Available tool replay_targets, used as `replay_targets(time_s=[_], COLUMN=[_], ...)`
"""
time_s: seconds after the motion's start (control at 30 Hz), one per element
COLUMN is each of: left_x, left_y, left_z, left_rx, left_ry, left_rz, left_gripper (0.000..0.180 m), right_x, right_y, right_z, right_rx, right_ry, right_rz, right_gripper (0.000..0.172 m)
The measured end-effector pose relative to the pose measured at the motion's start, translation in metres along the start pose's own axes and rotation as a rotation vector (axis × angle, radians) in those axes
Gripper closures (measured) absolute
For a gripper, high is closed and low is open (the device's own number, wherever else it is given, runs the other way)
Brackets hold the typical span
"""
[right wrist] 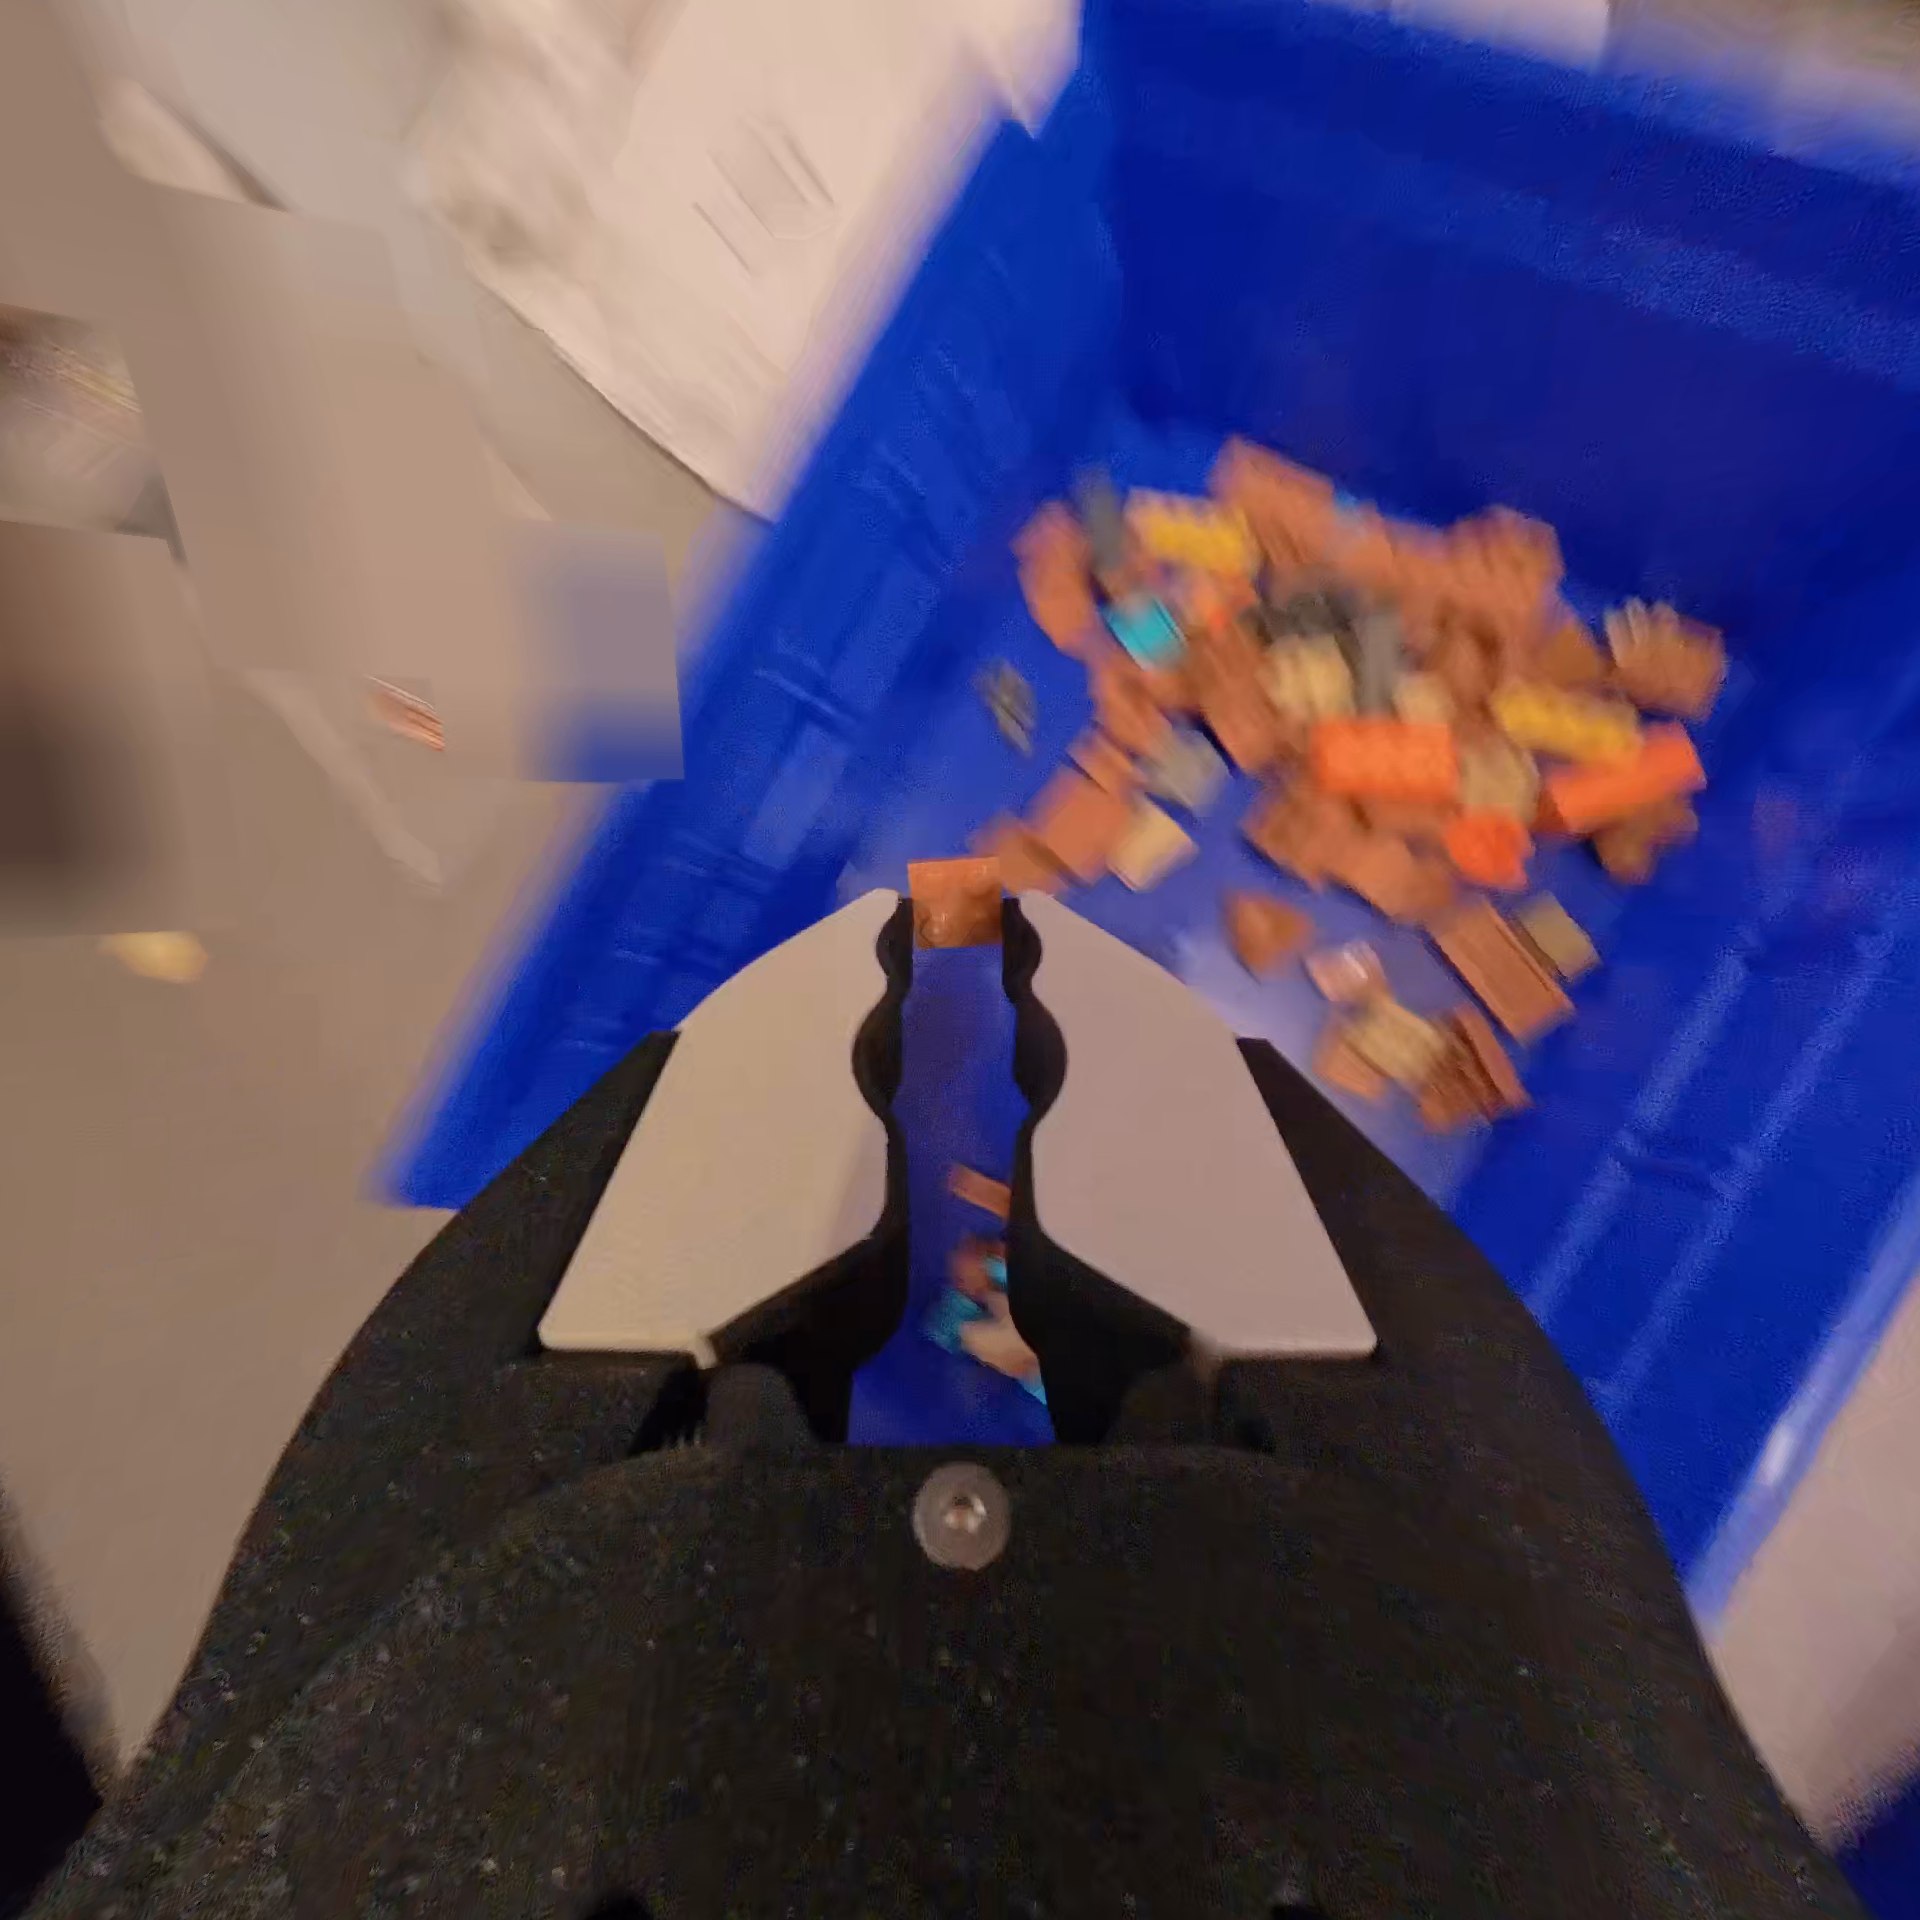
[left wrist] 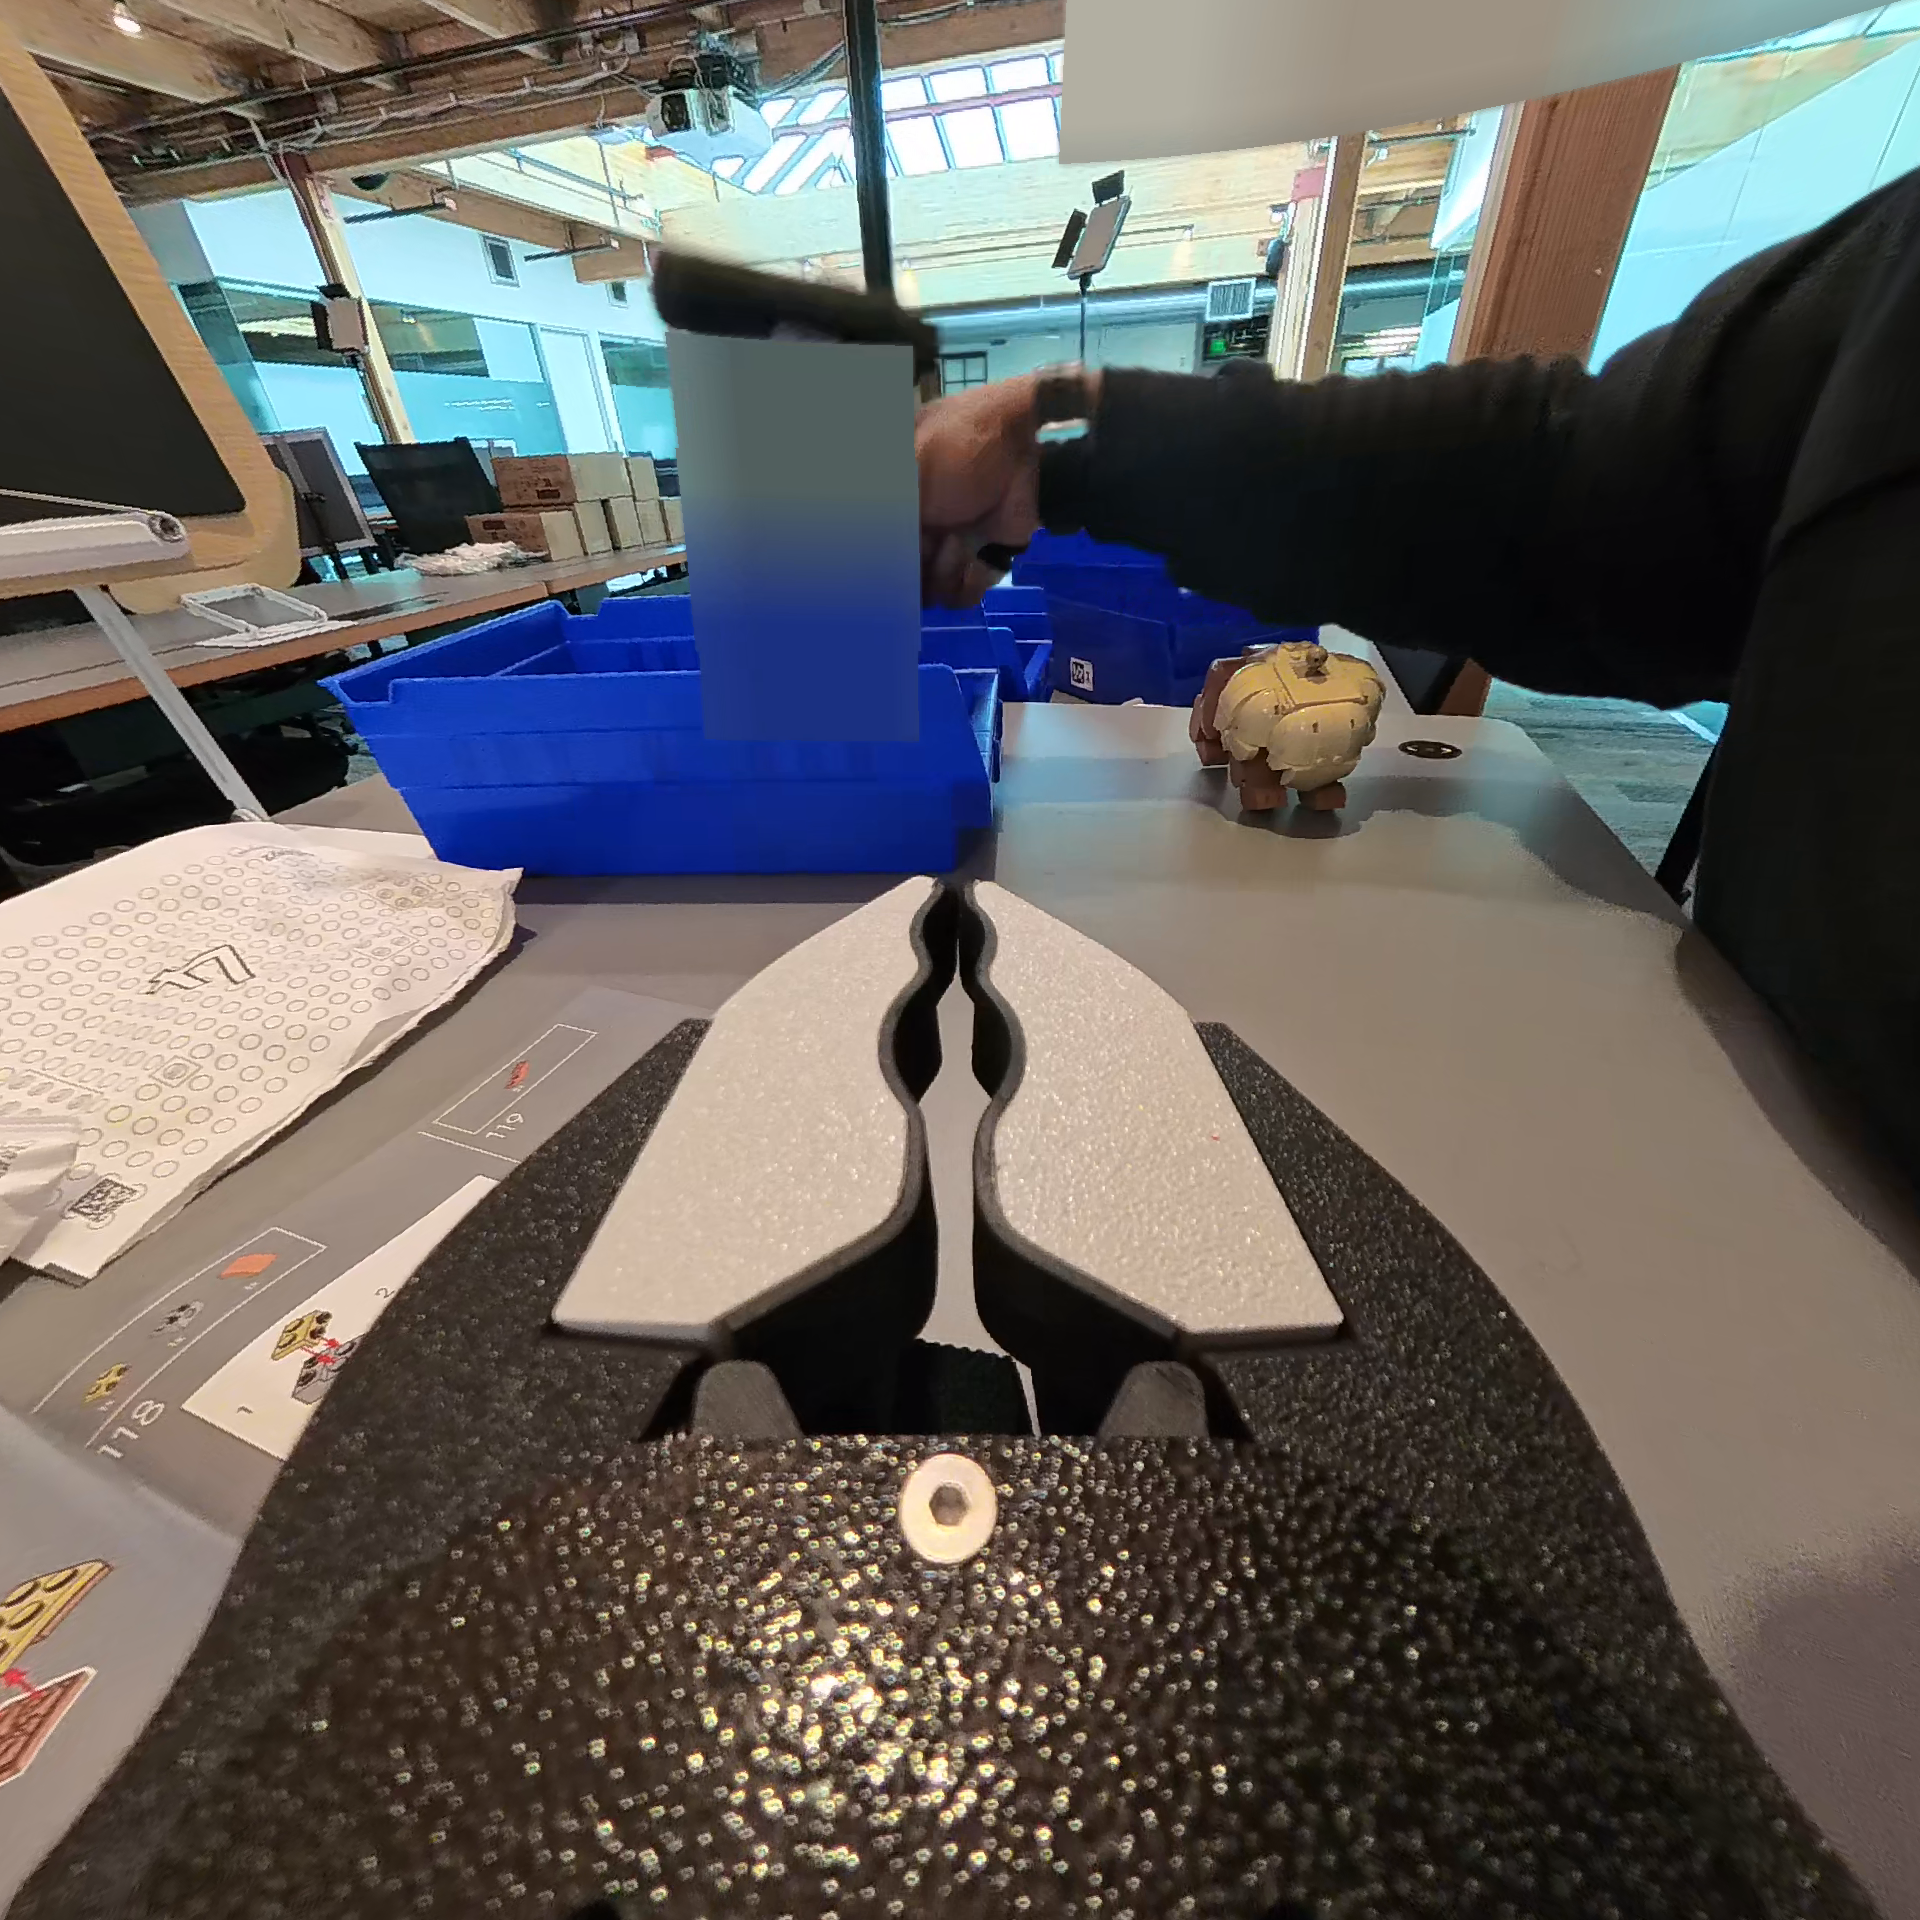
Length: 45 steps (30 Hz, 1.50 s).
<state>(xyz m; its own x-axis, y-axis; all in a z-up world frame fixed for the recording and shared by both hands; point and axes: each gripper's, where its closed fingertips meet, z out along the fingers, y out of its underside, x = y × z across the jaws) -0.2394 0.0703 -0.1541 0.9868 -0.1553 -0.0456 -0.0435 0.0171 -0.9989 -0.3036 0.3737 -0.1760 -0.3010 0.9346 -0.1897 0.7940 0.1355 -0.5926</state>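
My right claw (right wrist: 956,920) pinches a small brown brick plate (right wrist: 954,902) by its tips above the blue bin (right wrist: 1351,260), so I should lift steadily, while my left claw (left wrist: 957,914) rests closed, holding nothing.

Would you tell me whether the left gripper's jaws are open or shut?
Shut: the left gripper's grey fingertips meet, with nothing between them.

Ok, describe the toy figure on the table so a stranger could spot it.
Start at the grey table and look right of the blue bin, toward the far edge. The toy figure stands there alone: round cream brick-built body on short brown legs.
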Motion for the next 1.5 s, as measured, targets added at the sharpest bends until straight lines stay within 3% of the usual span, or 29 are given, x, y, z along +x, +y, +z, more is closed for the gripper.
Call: replay_targets(time_s=[0.13, 0.23, 0.37, 0.73, 1.0, 1.23, 1.5], left_x=[0.001, 0.002, 0.007, 0.008, 0.003, -0.006, -0.018], left_y=[0.001, 0.001, 0.0, -0.002, -0.006, -0.021, -0.024], left_z=[0.001, 0.001, 0.002, 0.002, -0.001, -0.012, -0.026], left_rx=[-0.006, -0.007, -0.002, 0.002, 0.039, 0.14, 0.212], left_ry=[0.0, -0.001, 0.009, 0.003, -0.026, -0.061, -0.07], left_rz=[0.01, 0.017, 0.013, 0.022, 0.013, -0.035, -0.185], left_gripper=[0.18, 0.18, 0.18, 0.18, 0.18, 0.18, 0.18], right_x=[-0.112, -0.188, -0.233, -0.257, -0.274, -0.285, -0.282], right_y=[-0.066, -0.071, -0.057, -0.061, -0.039, -0.023, -0.008], right_z=[-0.096, -0.169, -0.185, -0.123, -0.043, 0.011, 0.045], right_rx=[0.633, 1.05, 1.243, 1.222, 1.017, 0.859, 0.746], right_ry=[-0.337, -0.643, -0.876, -0.967, -0.766, -0.685, -0.66], right_rz=[-0.084, -0.137, -0.098, -0.028, -0.141, -0.187, -0.182], right_gripper=[0.156, 0.156, 0.156, 0.156, 0.156, 0.156, 0.156])
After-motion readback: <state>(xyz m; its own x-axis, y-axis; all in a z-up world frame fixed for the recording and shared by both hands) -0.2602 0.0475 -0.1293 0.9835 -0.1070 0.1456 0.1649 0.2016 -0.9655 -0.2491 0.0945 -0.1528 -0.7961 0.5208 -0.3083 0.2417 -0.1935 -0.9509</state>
